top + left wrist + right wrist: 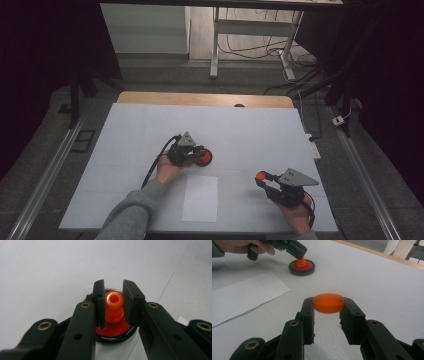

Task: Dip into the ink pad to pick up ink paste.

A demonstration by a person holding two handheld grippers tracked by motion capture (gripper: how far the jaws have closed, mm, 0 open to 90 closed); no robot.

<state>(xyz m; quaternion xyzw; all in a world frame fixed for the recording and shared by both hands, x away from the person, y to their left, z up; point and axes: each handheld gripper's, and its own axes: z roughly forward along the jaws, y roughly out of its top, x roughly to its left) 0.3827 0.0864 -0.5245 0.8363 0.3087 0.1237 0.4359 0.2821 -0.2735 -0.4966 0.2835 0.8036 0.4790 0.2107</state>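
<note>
In the high view, the left claw sits near the middle of the white-covered bench, closed on the small orange ribbed plastic knob that stands up from a round black-rimmed red disc. The right claw rests nearer the person, toward the right edge, gripping a shallow orange plastic cap. A blank white sheet of paper lies between the two hands. The disc lies up and to the left of the cap, well apart from it, so the right hand is the one that would have to travel.

In the left gripper view, the left claw pinches the orange knob from both sides; the knob stands upright, its hollow top facing the camera, on the red disc.

In the right gripper view, the right claw clamps the orange cap by its rim, open side up and roughly level. Beyond it, far left, the left claw holds the knob on the disc, pointing down at a slant.

No brand, label or writing is readable on anything.
</note>
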